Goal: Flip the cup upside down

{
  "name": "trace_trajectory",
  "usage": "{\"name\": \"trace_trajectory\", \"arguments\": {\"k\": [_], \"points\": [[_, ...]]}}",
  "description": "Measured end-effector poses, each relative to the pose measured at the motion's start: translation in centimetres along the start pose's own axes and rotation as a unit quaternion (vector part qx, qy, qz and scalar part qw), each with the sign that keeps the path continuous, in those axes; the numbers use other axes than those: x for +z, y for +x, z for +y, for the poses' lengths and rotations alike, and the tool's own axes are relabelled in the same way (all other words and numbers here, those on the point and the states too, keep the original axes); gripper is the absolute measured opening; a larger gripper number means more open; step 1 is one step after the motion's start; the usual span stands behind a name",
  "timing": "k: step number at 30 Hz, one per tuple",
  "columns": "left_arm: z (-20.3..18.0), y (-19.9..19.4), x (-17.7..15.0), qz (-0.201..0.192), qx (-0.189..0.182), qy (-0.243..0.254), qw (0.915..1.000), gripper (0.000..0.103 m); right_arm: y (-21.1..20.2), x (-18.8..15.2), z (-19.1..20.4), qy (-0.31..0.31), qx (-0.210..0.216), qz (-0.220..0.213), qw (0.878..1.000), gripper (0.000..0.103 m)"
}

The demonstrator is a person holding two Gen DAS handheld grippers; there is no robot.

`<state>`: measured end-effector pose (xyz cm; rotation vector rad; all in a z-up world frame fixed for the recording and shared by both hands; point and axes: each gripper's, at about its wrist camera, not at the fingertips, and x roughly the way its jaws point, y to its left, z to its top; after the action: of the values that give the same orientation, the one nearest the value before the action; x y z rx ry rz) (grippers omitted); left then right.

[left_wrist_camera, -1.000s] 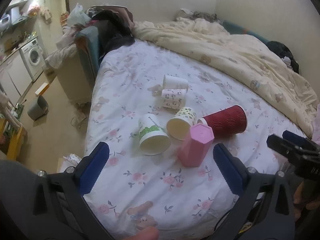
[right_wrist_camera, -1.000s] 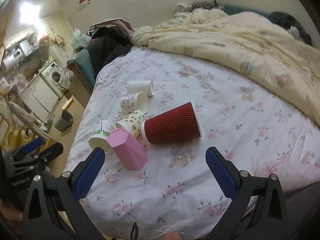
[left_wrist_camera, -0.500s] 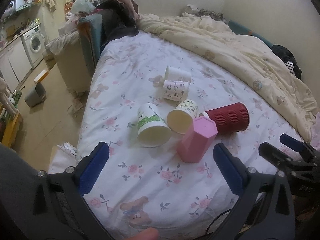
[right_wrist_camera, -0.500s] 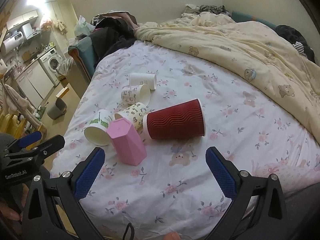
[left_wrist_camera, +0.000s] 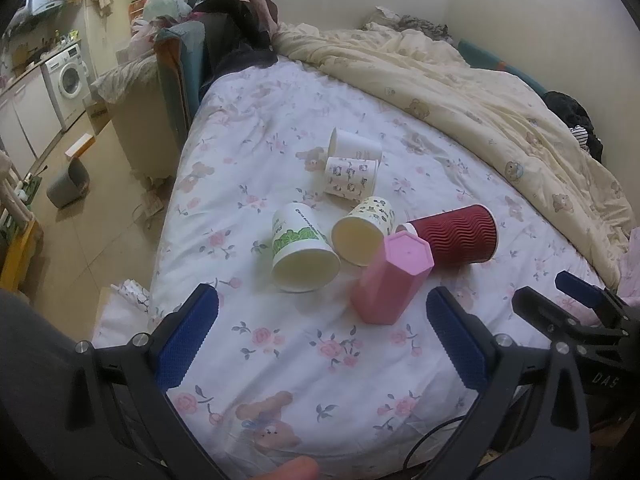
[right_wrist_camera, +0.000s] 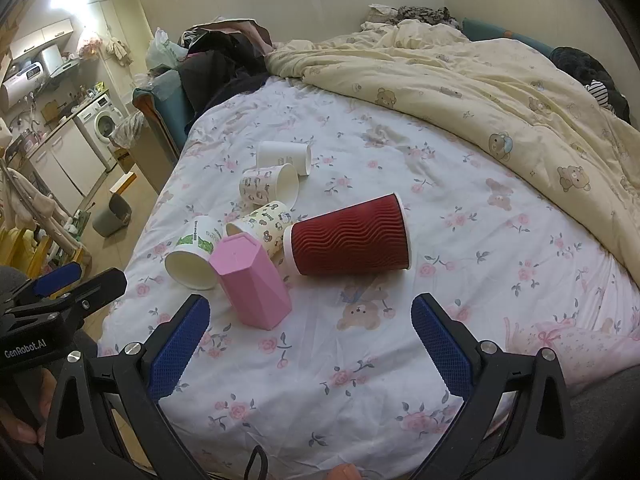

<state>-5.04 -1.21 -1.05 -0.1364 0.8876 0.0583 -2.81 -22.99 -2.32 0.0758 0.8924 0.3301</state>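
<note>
Both sets of jaws are spread wide and hold nothing: the left gripper [left_wrist_camera: 322, 334] and the right gripper [right_wrist_camera: 310, 340] hover over the near edge of the bed [right_wrist_camera: 360, 392], side by side. Just beyond them, ahead of the gap between each pair of jaws and clear of the pads, the pink hexagonal cup [right_wrist_camera: 251, 282] stands on the floral sheet with its closed base up, tilted. Behind it lie five paper cups on their sides: a green-printed cup [left_wrist_camera: 300, 252], a bear-patterned cup [left_wrist_camera: 366, 230] touching the pink one, a red ribbed cup [right_wrist_camera: 350, 236], then a printed white cup [left_wrist_camera: 351, 180] and a plain white cup [left_wrist_camera: 354, 146]. A cream duvet [right_wrist_camera: 500, 92] is heaped farther back.
</note>
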Motion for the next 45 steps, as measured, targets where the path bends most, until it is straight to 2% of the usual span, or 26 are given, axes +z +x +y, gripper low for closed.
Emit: {"name": "trace_trajectory", "arguments": {"k": [45], "points": [[-0.12, 0.18, -0.16, 0.005, 0.005, 0.0, 1.0, 0.103, 0.24, -0.18, -0.32, 0.003, -0.001, 0.003, 1.0, 0.103]]}}
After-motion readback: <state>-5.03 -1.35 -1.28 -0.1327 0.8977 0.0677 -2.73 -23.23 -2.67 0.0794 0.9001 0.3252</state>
